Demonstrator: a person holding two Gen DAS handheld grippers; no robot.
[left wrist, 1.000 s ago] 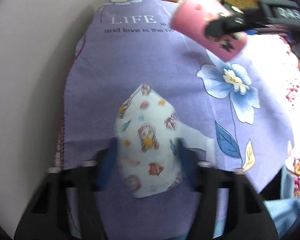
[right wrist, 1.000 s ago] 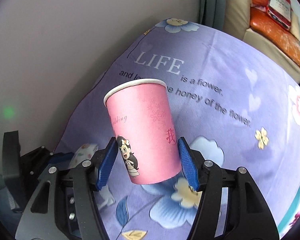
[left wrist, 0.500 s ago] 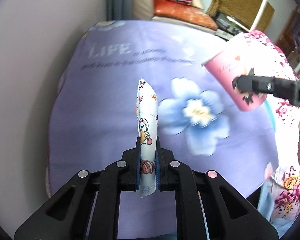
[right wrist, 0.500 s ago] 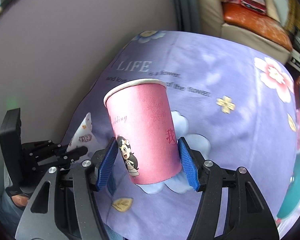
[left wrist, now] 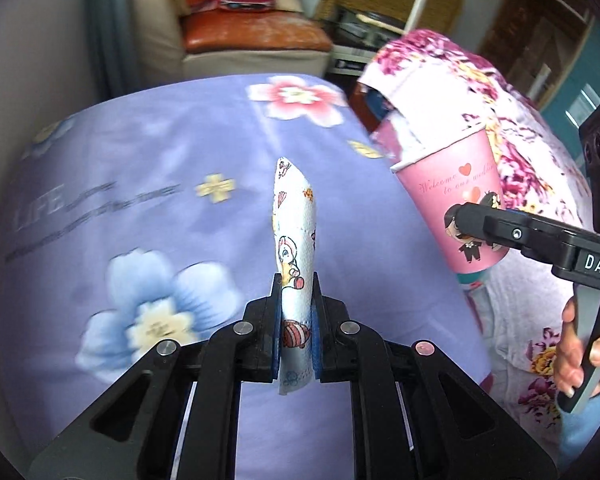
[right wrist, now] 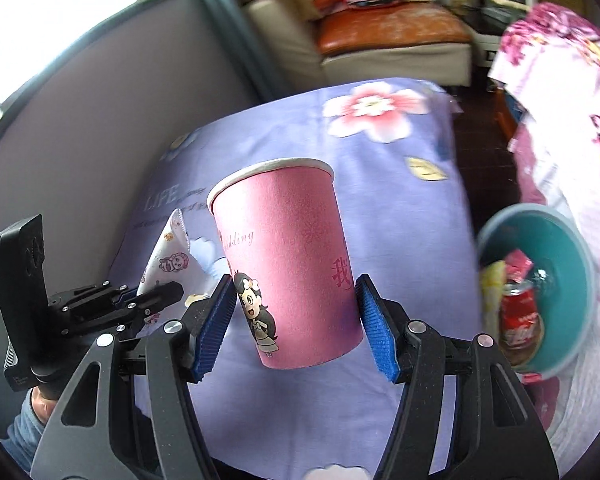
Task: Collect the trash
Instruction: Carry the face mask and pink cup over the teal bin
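My left gripper (left wrist: 296, 300) is shut on a white cartoon-print face mask (left wrist: 294, 236) and holds it upright above the purple flowered cloth (left wrist: 140, 200). The mask also shows in the right wrist view (right wrist: 168, 256). My right gripper (right wrist: 296, 312) is shut on a pink paper cup (right wrist: 288, 256) with a cartoon girl, held upright above the cloth. The cup shows in the left wrist view (left wrist: 456, 204) at the right. A teal trash bin (right wrist: 572, 240) stands at the right and holds a red can (right wrist: 520, 320) and wrappers.
A grey wall (right wrist: 80, 120) runs along the left of the cloth. A beige sofa with an orange cushion (left wrist: 252, 36) stands behind. A pink floral cloth (left wrist: 512, 152) covers something at the right, beside the bin.
My left gripper shut on the mask, which lay flat on the cloth, and lifted it. Both grippers have swung to the right, and the bin has come into the right wrist view.
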